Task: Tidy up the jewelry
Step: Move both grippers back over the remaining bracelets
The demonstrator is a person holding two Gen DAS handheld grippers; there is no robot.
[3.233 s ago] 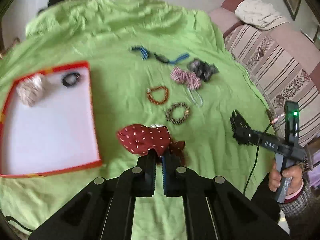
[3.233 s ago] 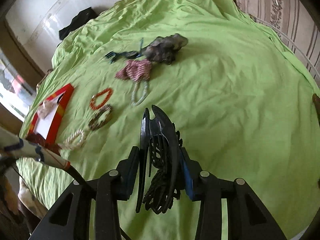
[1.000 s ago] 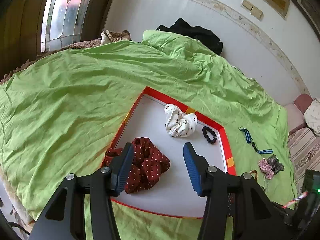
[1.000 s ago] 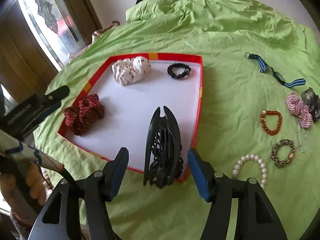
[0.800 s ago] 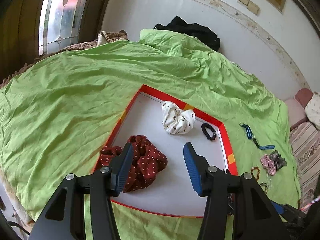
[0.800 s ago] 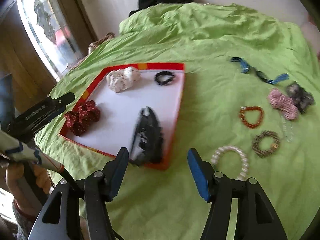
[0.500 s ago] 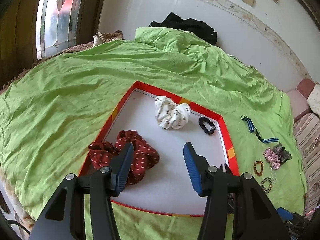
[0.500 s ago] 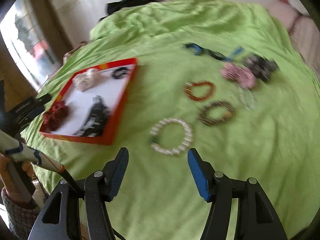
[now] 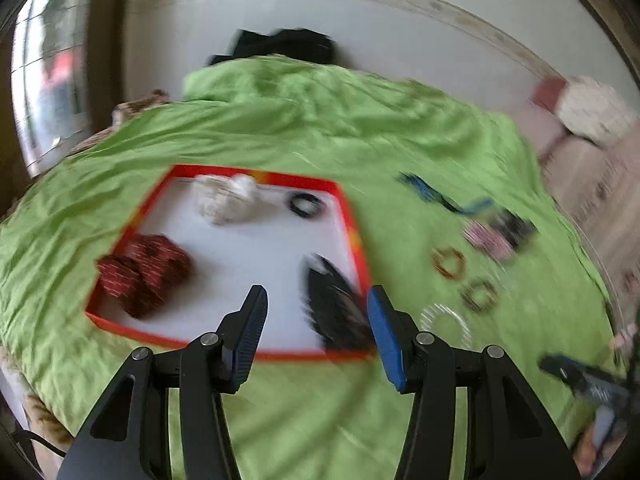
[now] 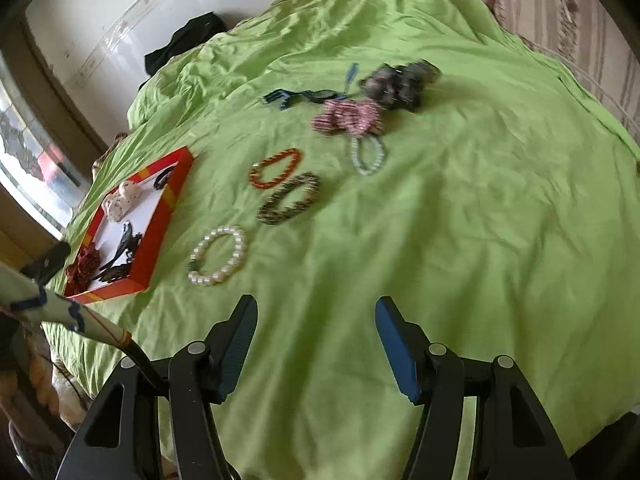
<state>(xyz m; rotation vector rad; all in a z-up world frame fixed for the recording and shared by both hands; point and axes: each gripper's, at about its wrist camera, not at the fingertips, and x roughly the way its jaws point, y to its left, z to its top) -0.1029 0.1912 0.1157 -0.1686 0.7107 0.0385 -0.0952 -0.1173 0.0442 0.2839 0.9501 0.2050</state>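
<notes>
On the green sheet [image 10: 460, 240], five bracelets lie clear of the tray [image 10: 158, 236]. Both grippers, left [image 9: 316, 322] and right [image 10: 316, 340], are spread, empty. The claw clip [image 9: 338, 312], gripped earlier by the right, now rests inside the tray.

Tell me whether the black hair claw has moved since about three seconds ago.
Yes. The black hair claw was clamped in the right tool over bare green sheet; it now lies inside the red-rimmed tray, and the tool is open.
</notes>
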